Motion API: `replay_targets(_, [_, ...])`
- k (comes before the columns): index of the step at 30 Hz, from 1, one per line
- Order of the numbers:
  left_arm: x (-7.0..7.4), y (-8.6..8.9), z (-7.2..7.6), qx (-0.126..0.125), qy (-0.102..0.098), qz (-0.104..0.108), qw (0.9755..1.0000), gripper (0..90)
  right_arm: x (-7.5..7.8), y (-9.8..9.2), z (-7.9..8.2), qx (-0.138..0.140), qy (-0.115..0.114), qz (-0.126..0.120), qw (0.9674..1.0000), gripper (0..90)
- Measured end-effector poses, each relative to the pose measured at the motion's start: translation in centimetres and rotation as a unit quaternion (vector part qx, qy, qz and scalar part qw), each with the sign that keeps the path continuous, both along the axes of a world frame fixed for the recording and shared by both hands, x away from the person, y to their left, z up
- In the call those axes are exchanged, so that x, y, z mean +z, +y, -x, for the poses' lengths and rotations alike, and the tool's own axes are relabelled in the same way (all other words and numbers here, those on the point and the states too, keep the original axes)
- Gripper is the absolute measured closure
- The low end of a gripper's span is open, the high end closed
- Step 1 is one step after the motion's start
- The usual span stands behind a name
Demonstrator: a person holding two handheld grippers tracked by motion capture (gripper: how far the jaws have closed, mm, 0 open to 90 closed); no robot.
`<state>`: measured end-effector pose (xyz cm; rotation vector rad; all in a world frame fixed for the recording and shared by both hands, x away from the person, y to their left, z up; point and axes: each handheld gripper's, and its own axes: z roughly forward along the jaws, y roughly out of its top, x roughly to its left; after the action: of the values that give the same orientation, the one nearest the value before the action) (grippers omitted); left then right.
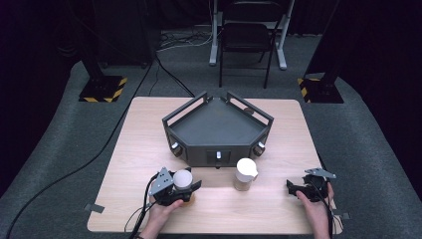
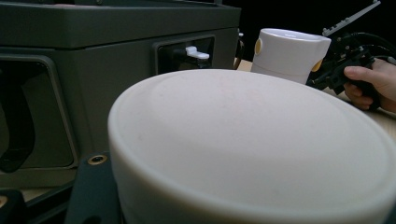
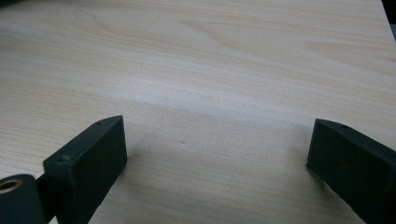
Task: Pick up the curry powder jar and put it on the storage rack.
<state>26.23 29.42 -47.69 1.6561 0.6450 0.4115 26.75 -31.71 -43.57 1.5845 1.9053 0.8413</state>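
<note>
**Left claw clenched on the white-lidded jar**

The left claw [image 1: 186, 186] grips a small jar with a domed white lid [image 1: 182, 178], at 7 o'clock on the table [image 1: 144, 149]. It looks light, rigid and smooth, so likely slippery; the body below the lid seems the safest place to hold it. The right claw [image 1: 298, 189], at 4 o'clock, stands released over bare wood. A white pitcher [image 1: 246, 173] sits between the 2 claws, before a dark angular tray box [image 1: 219, 130]. The pale wood table stands on grey carpet; a chair [image 1: 246, 37] waits at 12 o'clock.

White round-lidded jar [image 1: 182, 178] stands upright at the table's near-left edge.
</note>
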Motion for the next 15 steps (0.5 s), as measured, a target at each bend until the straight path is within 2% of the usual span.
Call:
replay_targets(8, [0.5,-0.1,0.0,0.006,0.0,0.002,1.0,36.9,0.0,0.0,0.0,0.0,0.0,0.0,1.0,3.7])
replay_targets(15, [1.6,0.1,-0.2,0.012,-0.011,0.007,0.9998,36.9,0.0,0.0,0.0,0.0,0.0,0.0,1.0,3.7])
